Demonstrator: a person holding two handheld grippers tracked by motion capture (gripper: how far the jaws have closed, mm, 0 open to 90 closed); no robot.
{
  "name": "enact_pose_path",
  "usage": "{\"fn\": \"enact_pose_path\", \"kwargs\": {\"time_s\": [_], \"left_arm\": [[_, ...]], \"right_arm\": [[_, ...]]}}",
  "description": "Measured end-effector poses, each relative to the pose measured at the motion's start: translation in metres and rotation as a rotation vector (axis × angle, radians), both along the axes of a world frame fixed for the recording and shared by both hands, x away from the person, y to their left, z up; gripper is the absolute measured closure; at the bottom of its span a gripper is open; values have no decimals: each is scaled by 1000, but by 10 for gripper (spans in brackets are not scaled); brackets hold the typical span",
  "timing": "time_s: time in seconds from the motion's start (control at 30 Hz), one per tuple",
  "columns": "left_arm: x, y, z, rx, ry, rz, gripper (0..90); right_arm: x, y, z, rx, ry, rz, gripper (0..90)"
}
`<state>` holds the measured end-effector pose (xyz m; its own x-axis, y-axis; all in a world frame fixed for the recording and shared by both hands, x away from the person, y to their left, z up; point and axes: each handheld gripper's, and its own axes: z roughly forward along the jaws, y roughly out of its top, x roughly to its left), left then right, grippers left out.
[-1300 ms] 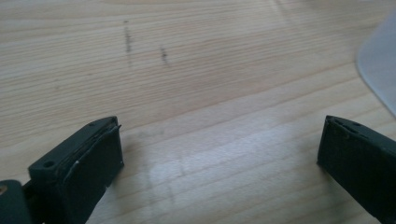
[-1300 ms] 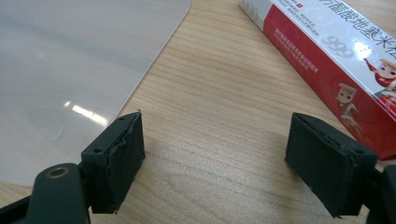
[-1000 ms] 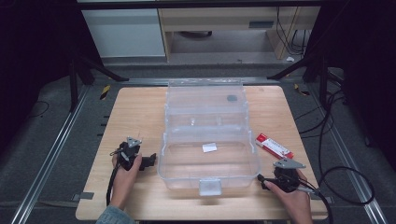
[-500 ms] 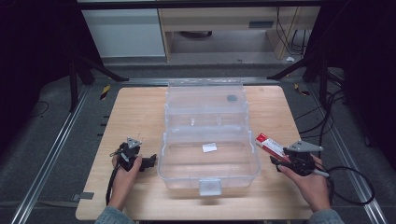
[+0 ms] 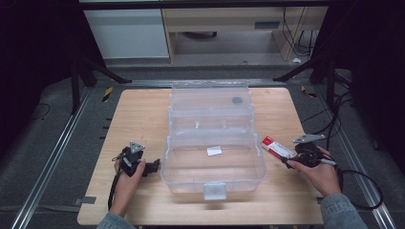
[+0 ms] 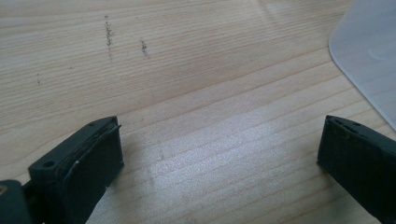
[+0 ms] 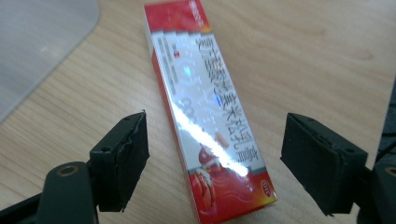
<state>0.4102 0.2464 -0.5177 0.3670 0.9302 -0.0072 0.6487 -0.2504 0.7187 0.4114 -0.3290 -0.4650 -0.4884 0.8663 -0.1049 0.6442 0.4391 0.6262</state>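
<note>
While its jaws stand wide apart, the right gripper (image 7: 212, 140) straddles the red box (image 7: 205, 109), not touching it.

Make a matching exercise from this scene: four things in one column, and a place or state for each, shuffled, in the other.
Things:
1. red box
2. clear plastic case
3. left gripper
4. right gripper

Places or states:
A. open over bare wood, beside the case's corner
B. standing open in the middle of the table
C. lying flat on the table to the right of the case
D. open, with one jaw on each side of the box's near end

Pairs: 1-C, 2-B, 3-A, 4-D
</note>
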Motion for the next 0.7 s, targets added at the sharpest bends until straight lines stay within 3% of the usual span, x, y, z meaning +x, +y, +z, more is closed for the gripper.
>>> {"fn": "enact_pose_path", "kwargs": {"time_s": [0.13,0.23,0.27,0.4,0.43,0.47,0.5,0.53,0.7], "left_arm": [[0,0,0,0,0,-1,0],[0,0,0,-2,-1,0,0],[0,0,0,-3,-2,1,0],[0,0,0,-3,-2,0,0],[0,0,0,-3,-2,0,0],[0,0,0,-2,-2,0,0],[0,0,0,-2,-2,0,0],[0,0,0,-2,-2,-1,0],[0,0,0,-2,-2,-1,0]], "right_arm": [[1,-2,-8,-16,49,16,288],[1,-2,-10,-24,57,17,336],[-1,-2,-10,-41,51,11,418],[-7,-3,-8,-56,53,0,501],[-7,-3,-8,-56,53,0,501],[-14,-7,-8,-45,56,-44,502],[-14,-7,-8,-45,56,-44,502],[-21,-10,-8,-36,66,-79,500],[-42,-4,-3,-40,83,-93,484]]}}
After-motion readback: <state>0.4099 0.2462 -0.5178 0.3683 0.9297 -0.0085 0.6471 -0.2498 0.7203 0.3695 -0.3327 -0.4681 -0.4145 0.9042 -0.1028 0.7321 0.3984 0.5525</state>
